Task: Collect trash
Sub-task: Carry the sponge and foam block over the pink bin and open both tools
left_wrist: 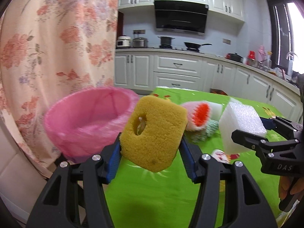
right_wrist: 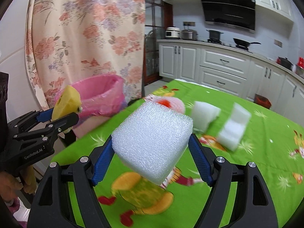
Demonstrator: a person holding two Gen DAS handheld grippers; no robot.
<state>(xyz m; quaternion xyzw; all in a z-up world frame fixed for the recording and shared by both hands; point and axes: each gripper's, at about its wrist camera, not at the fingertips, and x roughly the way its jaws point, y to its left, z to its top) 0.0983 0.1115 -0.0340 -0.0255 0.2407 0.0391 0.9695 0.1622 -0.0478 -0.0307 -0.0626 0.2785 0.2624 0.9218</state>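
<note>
Blurred white foam pieces [right_wrist: 233, 127] beyond gripper [right_wrist: 152, 146]

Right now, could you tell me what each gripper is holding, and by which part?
Left gripper clamps the yellow sponge by opposite sides; right gripper clamps the white foam block likewise.

Motion blurs the white foam pieces [right_wrist: 234, 126] behind.
</note>
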